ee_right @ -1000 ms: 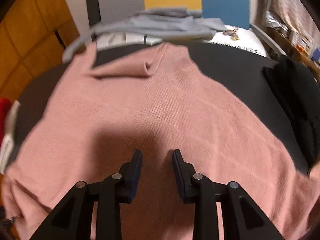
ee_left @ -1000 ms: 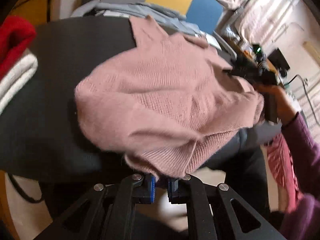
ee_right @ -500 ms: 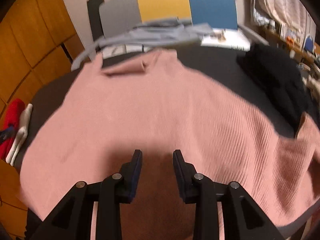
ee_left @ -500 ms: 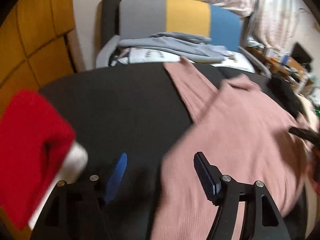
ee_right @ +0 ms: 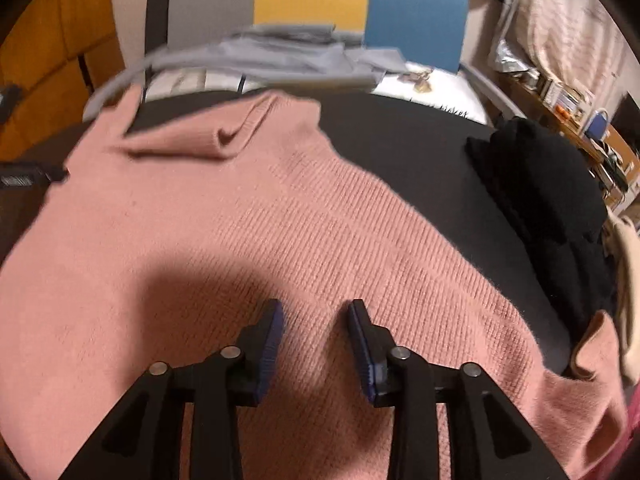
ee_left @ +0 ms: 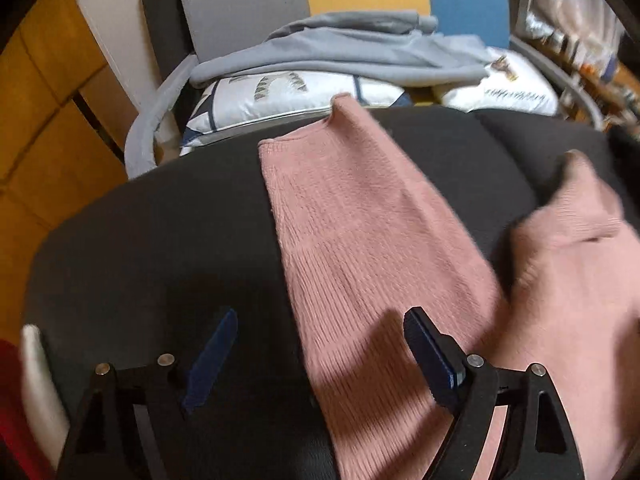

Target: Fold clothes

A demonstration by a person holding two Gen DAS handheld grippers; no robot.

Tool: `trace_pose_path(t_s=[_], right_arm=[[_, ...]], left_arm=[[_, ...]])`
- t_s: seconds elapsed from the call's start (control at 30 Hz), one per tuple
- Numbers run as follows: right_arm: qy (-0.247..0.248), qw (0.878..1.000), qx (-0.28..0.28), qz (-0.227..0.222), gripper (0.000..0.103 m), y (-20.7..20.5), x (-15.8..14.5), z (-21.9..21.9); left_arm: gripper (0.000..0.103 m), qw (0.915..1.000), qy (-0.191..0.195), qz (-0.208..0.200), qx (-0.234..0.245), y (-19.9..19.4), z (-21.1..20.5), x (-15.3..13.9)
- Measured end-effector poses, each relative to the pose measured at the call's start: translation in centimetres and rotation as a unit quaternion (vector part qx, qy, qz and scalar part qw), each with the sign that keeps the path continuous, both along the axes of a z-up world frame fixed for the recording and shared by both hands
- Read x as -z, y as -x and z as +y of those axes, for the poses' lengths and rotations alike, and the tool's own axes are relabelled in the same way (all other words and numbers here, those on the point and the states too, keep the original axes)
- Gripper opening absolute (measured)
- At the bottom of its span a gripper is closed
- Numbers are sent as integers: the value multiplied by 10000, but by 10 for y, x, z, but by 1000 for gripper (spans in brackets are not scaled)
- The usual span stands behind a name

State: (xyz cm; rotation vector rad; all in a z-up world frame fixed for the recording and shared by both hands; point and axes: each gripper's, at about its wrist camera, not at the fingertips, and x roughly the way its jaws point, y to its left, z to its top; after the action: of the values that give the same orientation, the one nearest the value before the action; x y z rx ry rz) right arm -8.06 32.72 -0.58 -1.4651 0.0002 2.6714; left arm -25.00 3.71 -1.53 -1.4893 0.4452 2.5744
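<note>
pink sweater (ee_right: 280, 216): ribbed fuzzy knit | table (ee_left: 160, 240): matt dark cloth | grey garment (ee_left: 340, 52): smooth soft fabric

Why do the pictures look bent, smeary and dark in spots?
Both views are fisheye, so edges curve. Left wrist view: the pink sweater smears at right, and a shadow lies under the left gripper. Right wrist view: the grey garment behind is streaked; the right gripper casts a dark patch.
</note>
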Motion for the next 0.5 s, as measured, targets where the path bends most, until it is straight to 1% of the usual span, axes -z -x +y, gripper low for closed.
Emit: trace_pose_path(t_s=[0.03, 0.07, 0.1, 0.13, 0.17, 0.2, 0.23, 0.27, 0.3, 0.33, 0.4, 0.43, 0.5], right_arm=[[71, 9999, 39, 83, 38, -2, 1, 2], [142, 9997, 78, 165, 38, -4, 2, 4], [246, 9994, 116, 223, 38, -7, 2, 7], [292, 9992, 133, 241, 39, -7, 2, 8], [337, 9990, 150, 258, 39, -8, 2, 9], [383, 9988, 166, 275, 40, -8, 2, 10], [354, 9988, 181, 294, 40, -8, 2, 9], [324, 9988, 196, 312, 41, -8, 1, 8], [249, 9989, 203, 329, 42, -7, 1, 6], [183, 9990, 208, 338, 42, -6, 1, 5], [100, 9991, 228, 349, 44, -4, 2, 4], [77, 9991, 240, 354, 45, -3, 2, 4], [201, 9988, 260, 366, 46, -3, 2, 9]], left_arm=[[87, 9999, 140, 61, -35, 2, 0, 3], [92, 9995, 280, 122, -70, 3, 1, 6], [94, 9992, 321, 220, -107, 2, 0, 8], [95, 9990, 293, 286, -164, -1, -1, 10], [93, 9993, 109, 280, -211, -3, -3, 11], [88, 9993, -120, 255, -253, -5, -5, 11], [65, 9987, -349, 229, -294, -7, -7, 12], [34, 9983, -494, 193, -259, -9, -5, 12], [24, 9978, -612, 152, -201, -11, -2, 10], [10, 9972, -730, 112, -142, -14, 1, 9], [10, 9970, -737, 226, -21, -20, 6, 1], [10, 9963, -776, 356, -11, -22, 2, -8], [10, 9942, -872, 629, -29, -24, -9, -30]])
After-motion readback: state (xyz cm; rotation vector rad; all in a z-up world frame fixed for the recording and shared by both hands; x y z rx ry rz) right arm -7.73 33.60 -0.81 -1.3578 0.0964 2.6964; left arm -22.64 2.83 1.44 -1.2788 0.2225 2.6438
